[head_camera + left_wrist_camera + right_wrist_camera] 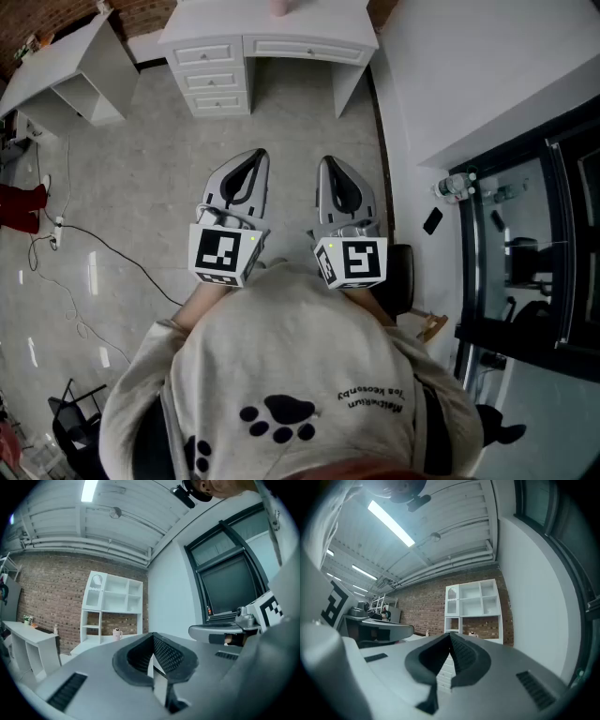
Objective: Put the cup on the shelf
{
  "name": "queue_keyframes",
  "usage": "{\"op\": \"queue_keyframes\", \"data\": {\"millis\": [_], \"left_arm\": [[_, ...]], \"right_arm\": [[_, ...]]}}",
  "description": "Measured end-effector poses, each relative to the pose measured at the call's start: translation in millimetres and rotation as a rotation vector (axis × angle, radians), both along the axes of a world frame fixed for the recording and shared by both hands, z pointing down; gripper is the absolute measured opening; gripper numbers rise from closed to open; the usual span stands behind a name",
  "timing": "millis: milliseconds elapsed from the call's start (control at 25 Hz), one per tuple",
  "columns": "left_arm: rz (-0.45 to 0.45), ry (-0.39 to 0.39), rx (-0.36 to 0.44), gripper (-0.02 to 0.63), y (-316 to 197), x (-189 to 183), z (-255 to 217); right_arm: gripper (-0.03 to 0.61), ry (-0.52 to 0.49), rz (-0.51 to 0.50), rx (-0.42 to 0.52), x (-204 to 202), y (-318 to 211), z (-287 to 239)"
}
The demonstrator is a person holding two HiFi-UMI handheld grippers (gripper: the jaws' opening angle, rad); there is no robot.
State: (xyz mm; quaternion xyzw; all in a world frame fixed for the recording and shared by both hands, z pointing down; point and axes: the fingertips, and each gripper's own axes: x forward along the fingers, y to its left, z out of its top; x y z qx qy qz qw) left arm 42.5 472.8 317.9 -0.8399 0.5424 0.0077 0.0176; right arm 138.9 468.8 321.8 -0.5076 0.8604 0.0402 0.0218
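A small pink cup [281,7] stands on a white desk [309,28] with drawers, far ahead of me at the top of the head view. The left gripper view shows the cup [116,634] on the desk below a tall white shelf unit [115,602]; the right gripper view has the same shelf unit [473,604] and the cup [471,633]. My left gripper [255,155] and right gripper [330,164] are held level side by side in front of my body, well short of the desk. Both are shut with nothing between the jaws.
A white open side unit [75,75] stands at the far left. Cables [94,253] trail over the grey floor on the left. On the right a white wall runs beside me, then a black-framed glass door [525,234] with a bottle [455,185] near it.
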Motion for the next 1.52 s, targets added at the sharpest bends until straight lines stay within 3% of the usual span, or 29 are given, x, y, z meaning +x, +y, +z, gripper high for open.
{"op": "queue_keyframes", "data": {"millis": [360, 680, 960, 1200, 1520], "left_arm": [[-0.009, 0.011, -0.023, 0.006, 1.7, 7.9, 13.1], [-0.015, 0.025, -0.044, 0.006, -23.3, -12.9, 25.1], [0.009, 0.029, -0.042, 0.006, -93.5, -40.9, 28.5], [0.020, -0.024, -0.001, 0.006, -171.1, -77.5, 20.7], [0.091, -0.018, -0.014, 0.006, -245.3, -98.7, 20.3]], "right_arm": [[0.009, -0.003, -0.019, -0.003, 5.0, -1.0, 6.6], [0.009, -0.040, -0.024, -0.009, -4.3, -24.2, 9.8], [0.009, -0.050, -0.017, -0.024, -30.7, -93.7, 16.1], [0.009, -0.059, -0.017, 0.000, -64.9, -175.5, 5.9], [0.010, -0.060, 0.079, -0.021, -75.4, -237.0, 7.2]]}}
